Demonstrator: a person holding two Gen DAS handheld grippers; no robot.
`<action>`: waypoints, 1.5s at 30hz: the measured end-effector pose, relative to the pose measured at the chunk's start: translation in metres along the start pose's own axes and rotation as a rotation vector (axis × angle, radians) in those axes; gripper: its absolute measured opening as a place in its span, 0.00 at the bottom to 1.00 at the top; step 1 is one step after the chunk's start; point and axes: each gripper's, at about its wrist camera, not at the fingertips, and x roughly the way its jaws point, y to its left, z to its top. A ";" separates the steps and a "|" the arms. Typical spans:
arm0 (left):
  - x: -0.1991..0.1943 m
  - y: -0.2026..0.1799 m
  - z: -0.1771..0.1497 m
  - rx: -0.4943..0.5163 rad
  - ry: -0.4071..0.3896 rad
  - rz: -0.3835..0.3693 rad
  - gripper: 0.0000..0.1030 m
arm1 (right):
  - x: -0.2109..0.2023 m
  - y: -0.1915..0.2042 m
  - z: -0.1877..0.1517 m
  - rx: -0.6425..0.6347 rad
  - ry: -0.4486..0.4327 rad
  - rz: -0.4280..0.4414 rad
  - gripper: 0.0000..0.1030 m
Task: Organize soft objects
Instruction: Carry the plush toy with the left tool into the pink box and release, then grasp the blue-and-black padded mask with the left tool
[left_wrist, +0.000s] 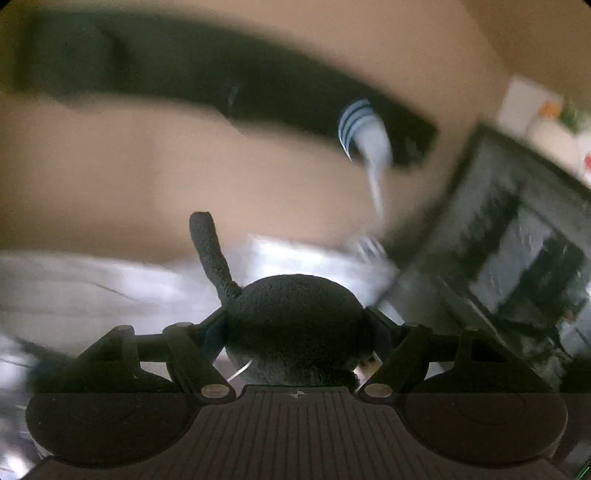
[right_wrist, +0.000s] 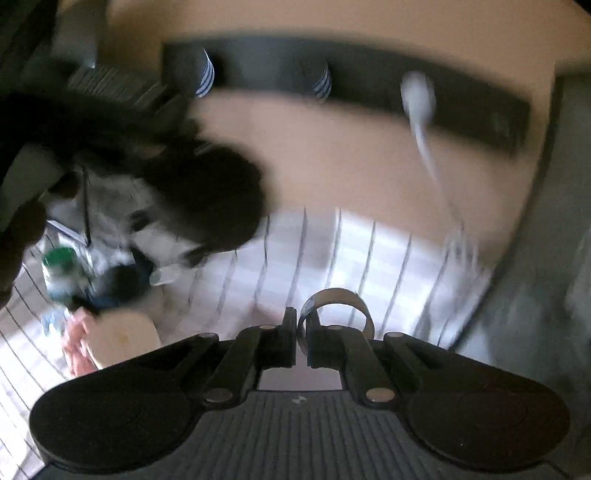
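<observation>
Blur covers both views, yet a dark fuzzy ball (left_wrist: 295, 325) with a thin tail pointing up and away is seen clamped in the left hand-held gripper (left_wrist: 295, 332), pressed from both sides. The right hand-held gripper (right_wrist: 302, 332) is clenched on the wall of a small shiny ring (right_wrist: 334, 314), which stands just ahead of its tips. Beyond both, a long dark rail (right_wrist: 369, 81) crosses the tan wall, with striped socks (right_wrist: 205, 77) and a pale one hanging from it, so each carried thing is judged to lie below the rail and well apart from it.
</observation>
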 end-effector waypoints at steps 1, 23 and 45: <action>0.024 -0.003 0.000 -0.024 0.077 -0.022 0.80 | 0.004 -0.004 -0.008 0.021 0.032 0.005 0.13; -0.050 0.015 -0.060 -0.006 -0.105 0.095 0.72 | -0.041 0.002 -0.098 0.117 0.056 -0.038 0.62; -0.200 0.177 -0.208 -0.269 -0.148 0.437 0.72 | -0.023 0.186 -0.080 -0.175 0.114 0.227 0.66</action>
